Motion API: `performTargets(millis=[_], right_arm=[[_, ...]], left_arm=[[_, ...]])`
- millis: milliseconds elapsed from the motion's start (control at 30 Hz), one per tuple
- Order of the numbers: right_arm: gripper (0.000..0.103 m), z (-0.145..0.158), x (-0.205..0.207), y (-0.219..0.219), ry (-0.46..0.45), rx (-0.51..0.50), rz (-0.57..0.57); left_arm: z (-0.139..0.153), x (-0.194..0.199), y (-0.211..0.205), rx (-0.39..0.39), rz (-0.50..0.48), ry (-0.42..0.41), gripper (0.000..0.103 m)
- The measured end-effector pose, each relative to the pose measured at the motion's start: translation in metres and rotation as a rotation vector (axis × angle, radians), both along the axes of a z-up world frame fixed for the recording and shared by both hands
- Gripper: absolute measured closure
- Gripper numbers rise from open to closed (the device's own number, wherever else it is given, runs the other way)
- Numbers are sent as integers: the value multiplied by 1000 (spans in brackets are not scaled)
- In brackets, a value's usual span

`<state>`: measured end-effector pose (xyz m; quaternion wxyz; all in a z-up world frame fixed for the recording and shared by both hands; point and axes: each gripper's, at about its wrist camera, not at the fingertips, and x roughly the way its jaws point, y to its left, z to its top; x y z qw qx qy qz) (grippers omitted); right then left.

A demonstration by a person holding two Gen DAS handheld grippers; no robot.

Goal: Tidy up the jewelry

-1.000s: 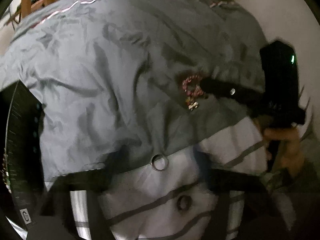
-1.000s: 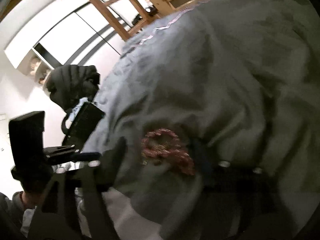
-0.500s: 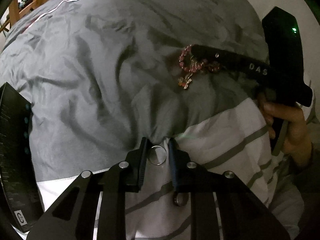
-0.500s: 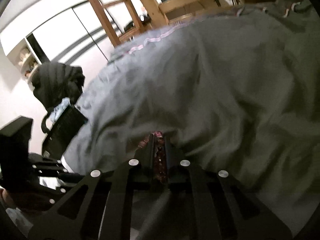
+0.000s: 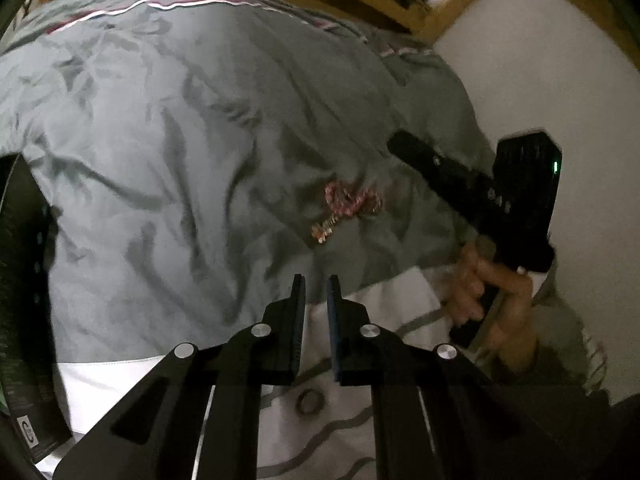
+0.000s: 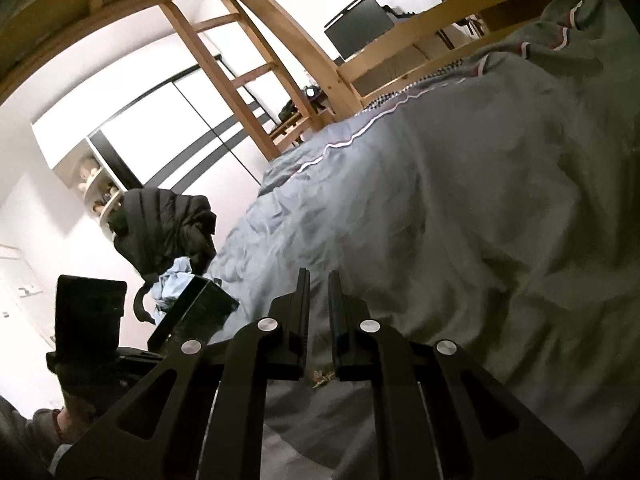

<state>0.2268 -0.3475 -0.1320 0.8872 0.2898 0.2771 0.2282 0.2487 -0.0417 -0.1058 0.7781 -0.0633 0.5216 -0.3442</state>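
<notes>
On the creased grey duvet (image 5: 160, 160) lies a pink beaded bracelet (image 5: 350, 202), its gold charm end trailing toward the white striped sheet (image 5: 120, 380), where a dark round ring (image 5: 310, 402) rests, while the left gripper (image 5: 316, 280), its jaws just closing, and the right gripper (image 6: 318, 276) are pinched narrow with nothing seen between them.

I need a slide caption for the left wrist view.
Left gripper, jaws just closing on nothing visible, above a ring; pink bracelet lies on the grey duvet near the right gripper.

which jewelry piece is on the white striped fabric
The small dark ring, between the left gripper's arms; the pink beaded bracelet is over the grey duvet.
</notes>
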Motion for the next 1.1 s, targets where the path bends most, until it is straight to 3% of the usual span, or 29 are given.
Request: performTargets(millis=[67,200,233,267,333,367,433,467,533,600,667,700,733,833,933,1100], right_arm=[[93,-1,1,1,11,-18,-5],[92,-9,7,9,67,-89,7],[92,-11,8,12,84,-118,2],[92,-14,9,15,102,-151,0],[89,-21,13,18,142,-187,0],[77,-28,16,19,177,-207,-8],[52,-39,20,20,229,-211,7],[47,-43,21,19,241,-190,23],[45,-44,21,23,238,-204,35],[44,-43,20,29,231,-250,42],[46,-42,19,29,227,-257,37],[47,-42,19,27,225,-248,33],[50,-42,19,25,226,-236,27],[62,-43,18,18,228,-203,6],[76,-42,17,13,219,-183,-7],[88,-32,13,6,166,-133,-19]], left_arm=[[-4,4,2,20,19,9,93],[-14,3,-8,185,43,-11,93],[-15,2,-14,217,36,-20,87],[-17,0,-18,250,24,-33,82],[-22,-2,-29,315,9,-62,37],[-24,-4,-33,349,2,-78,31],[-31,-8,-43,424,-26,-100,31],[-35,-10,-47,453,-42,-105,31],[-40,-10,-51,481,-51,-109,38],[-43,-7,-47,499,-31,-98,57],[-39,-2,-39,454,-3,-72,74],[-36,1,-36,443,16,-70,89],[-35,3,-33,445,31,-72,94],[-34,7,-30,438,51,-69,96],[-29,4,-33,463,51,-117,96],[-19,3,-31,449,72,-166,96]])
